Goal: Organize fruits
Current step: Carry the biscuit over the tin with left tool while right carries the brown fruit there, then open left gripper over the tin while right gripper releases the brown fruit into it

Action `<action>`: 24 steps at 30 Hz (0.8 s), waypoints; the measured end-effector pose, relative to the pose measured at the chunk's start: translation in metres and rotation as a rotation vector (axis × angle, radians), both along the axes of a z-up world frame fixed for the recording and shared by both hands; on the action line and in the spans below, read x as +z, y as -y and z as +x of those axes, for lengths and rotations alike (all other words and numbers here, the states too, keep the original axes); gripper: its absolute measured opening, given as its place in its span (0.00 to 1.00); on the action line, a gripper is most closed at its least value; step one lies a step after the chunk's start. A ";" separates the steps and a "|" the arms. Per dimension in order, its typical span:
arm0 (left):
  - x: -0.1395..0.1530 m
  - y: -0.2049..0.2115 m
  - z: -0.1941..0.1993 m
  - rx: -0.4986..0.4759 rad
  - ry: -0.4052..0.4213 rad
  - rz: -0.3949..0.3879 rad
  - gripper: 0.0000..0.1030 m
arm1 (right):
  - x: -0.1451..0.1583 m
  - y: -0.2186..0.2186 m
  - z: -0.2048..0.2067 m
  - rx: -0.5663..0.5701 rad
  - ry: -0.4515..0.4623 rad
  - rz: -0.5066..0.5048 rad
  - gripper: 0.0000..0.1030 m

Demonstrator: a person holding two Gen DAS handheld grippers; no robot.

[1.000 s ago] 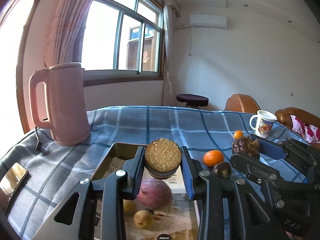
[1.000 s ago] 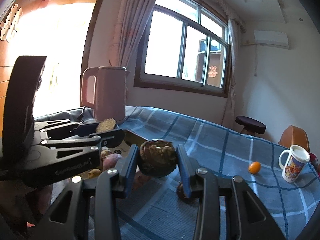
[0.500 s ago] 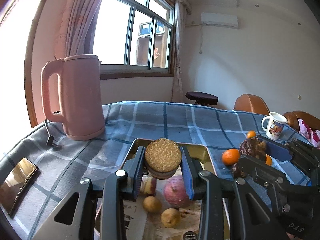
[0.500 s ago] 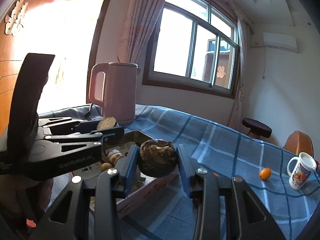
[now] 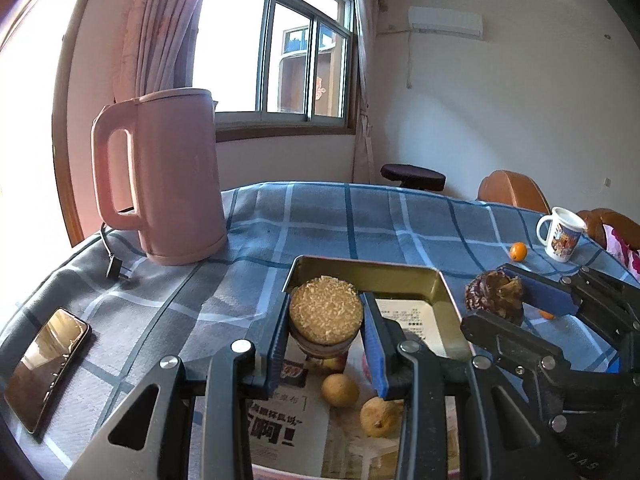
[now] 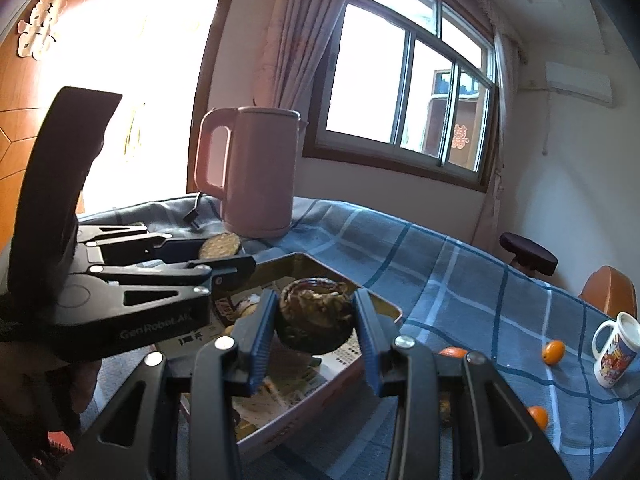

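While gripped — two halved fruits (image 5: 326, 314).

Under my jaws I see a table in blue checked cloth (image 5: 320, 216) carrying a tray (image 5: 450, 304), a pink kettle (image 5: 168, 184) ahead-left, a phone (image 5: 48, 364) far left, a mug (image 5: 560, 236) and small oranges (image 5: 519, 251) far right.

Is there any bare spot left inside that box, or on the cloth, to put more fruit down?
Inside the gold-walled tin box, the newspaper lining looks bare along the far wall and right side; the near part is crowded with small yellowish fruits. The blue checked tablecloth lies open between the pink kettle and the printed white mug.
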State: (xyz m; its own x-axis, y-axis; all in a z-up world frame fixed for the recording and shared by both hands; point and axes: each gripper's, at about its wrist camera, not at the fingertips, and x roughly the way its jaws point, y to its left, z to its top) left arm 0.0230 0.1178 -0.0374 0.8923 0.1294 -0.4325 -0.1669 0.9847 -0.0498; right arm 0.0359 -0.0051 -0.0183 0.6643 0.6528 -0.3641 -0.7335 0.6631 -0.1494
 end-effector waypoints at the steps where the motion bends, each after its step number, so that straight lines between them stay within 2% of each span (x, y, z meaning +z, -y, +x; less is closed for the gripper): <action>1: -0.001 -0.001 0.000 0.000 -0.006 0.001 0.35 | -0.001 -0.002 0.000 0.001 -0.002 -0.003 0.40; 24: -0.011 -0.002 0.001 -0.043 -0.107 0.030 0.35 | -0.012 -0.019 0.002 0.039 -0.075 -0.083 0.40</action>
State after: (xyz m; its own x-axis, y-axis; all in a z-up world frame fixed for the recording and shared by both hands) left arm 0.0241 0.1196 -0.0486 0.8461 0.1060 -0.5224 -0.1268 0.9919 -0.0042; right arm 0.0384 0.0141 -0.0307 0.6077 0.6430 -0.4661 -0.7697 0.6214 -0.1463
